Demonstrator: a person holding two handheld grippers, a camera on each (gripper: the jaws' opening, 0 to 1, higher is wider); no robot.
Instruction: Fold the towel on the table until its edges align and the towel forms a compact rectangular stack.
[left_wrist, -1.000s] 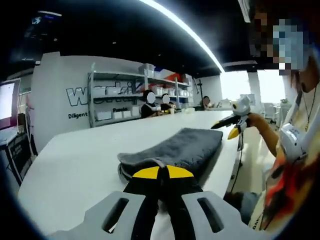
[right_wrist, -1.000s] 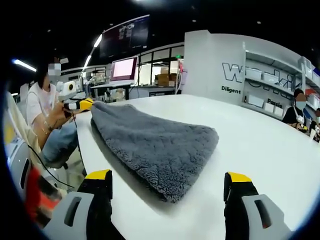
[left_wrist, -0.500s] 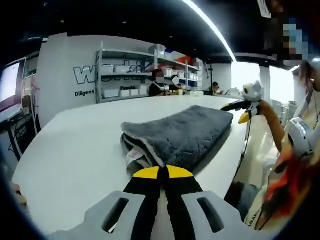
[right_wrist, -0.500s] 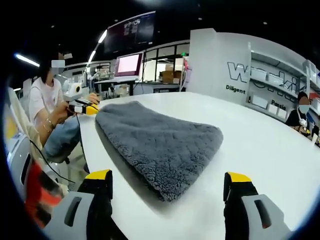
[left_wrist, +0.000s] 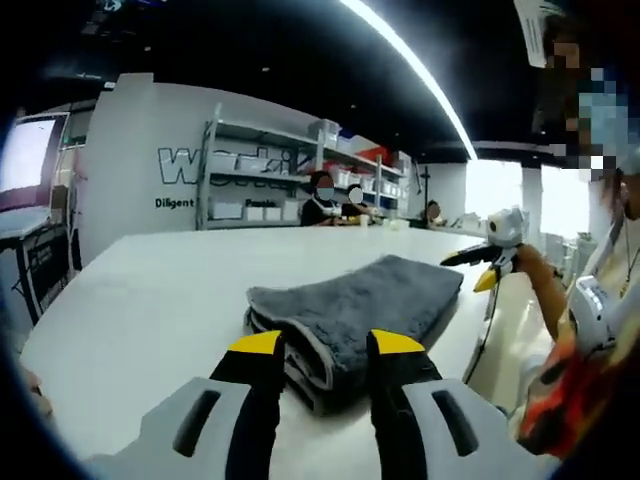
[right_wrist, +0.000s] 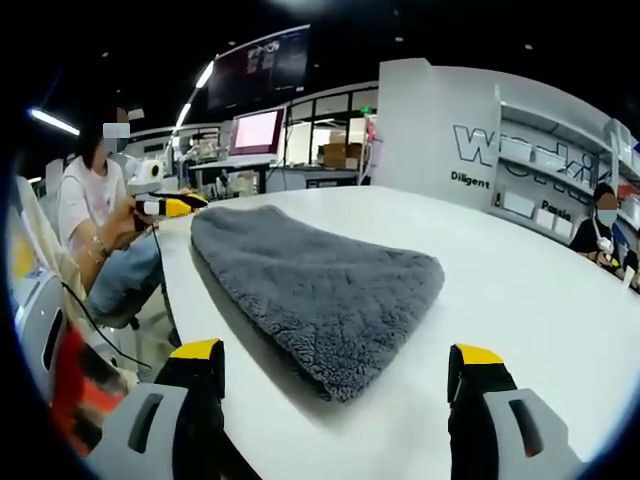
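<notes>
Grey towel (left_wrist: 360, 300) lies folded near the desk (left_wrist: 150, 290) front edge, left gripper (left_wrist: 325, 345) and right gripper (right_wrist: 335, 360) both w/ jaws apart, so better only nudge layers until edges match.

Your folded towel (left_wrist: 360, 305) lies on the table (left_wrist: 150, 290) near its edge, between your left gripper (left_wrist: 325, 345) and right gripper (right_wrist: 335, 360).
</notes>
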